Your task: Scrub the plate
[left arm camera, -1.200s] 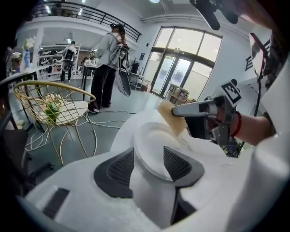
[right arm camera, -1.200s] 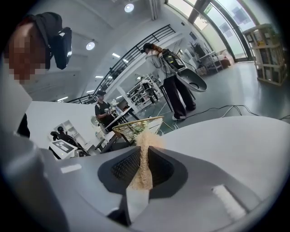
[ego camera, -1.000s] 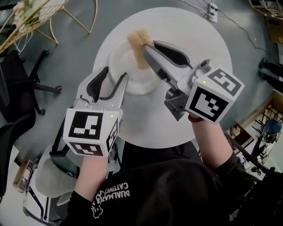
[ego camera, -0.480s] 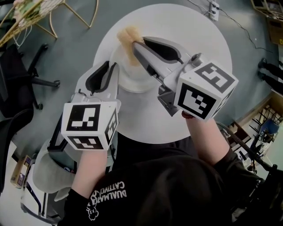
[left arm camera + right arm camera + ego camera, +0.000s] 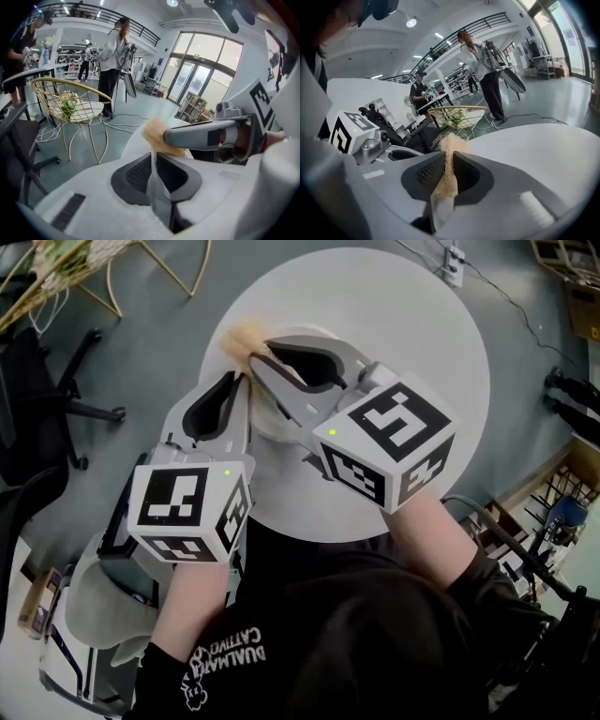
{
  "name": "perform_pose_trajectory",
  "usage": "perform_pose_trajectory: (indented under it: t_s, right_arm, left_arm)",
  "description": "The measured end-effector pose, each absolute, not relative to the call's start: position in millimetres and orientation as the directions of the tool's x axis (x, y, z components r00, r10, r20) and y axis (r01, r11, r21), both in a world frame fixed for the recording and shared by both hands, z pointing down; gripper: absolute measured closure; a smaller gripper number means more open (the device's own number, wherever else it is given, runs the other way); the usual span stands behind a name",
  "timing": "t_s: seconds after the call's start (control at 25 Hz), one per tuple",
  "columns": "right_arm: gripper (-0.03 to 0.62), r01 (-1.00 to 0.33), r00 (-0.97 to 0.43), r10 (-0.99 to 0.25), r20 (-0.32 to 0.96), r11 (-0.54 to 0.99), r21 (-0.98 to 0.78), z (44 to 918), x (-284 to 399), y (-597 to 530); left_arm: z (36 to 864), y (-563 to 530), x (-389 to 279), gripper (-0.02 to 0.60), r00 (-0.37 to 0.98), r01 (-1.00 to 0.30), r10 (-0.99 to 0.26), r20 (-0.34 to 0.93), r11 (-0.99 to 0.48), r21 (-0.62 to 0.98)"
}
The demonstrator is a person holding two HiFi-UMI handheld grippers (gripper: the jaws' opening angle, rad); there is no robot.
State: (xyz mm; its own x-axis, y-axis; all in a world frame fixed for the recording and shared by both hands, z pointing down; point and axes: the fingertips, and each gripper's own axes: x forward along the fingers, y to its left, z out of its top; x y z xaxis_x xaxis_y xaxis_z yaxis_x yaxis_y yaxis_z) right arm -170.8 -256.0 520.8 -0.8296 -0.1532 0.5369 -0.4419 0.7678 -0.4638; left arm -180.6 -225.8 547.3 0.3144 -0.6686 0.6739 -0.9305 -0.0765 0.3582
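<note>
**Plate gripped, scrubbing in hand**

The plate (image 5: 267, 426), left of the table's (image 5: 412, 324) middle, is clamped by its rim in the left gripper (image 5: 236, 390), whose jaws have just been closing. The scrubber (image 5: 239, 338), pinched in the right gripper (image 5: 258, 352), is best pressed flat and swept firmly.

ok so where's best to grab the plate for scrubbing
The thin rim of the plate, at its left edge, coming in from the left: the scrubber in the right gripper covers the other side. The left gripper has just been closing on that rim.
</note>
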Motion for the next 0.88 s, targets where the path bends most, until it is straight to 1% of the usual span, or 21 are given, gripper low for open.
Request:
perform_pose_trajectory:
  t_s: [0.44,0.64,0.88]
  right_arm:
    - [0.536,-0.569,-0.742,-0.266,0.615,0.734,-0.37,535.9,-137.3,-271.3]
    - [0.536,-0.592,-0.707,-0.304,0.639,0.748,-0.299,539.3,-122.6,-274.7]
    - [0.534,-0.608,-0.688,-0.325,0.649,0.746,-0.271,539.3,-103.4,-275.9]
  left_arm:
    - [547.6,-209.4,-180.4,0.551,0.314,-0.923,-0.688,0.654,-0.06,0.38]
    - [543.8,-200.1,-179.0,0.551,0.31,-0.92,-0.702,0.641,-0.05,0.389]
    - [540.4,-189.0,-171.4,0.549,0.307,-0.911,-0.712,0.631,-0.029,0.411]
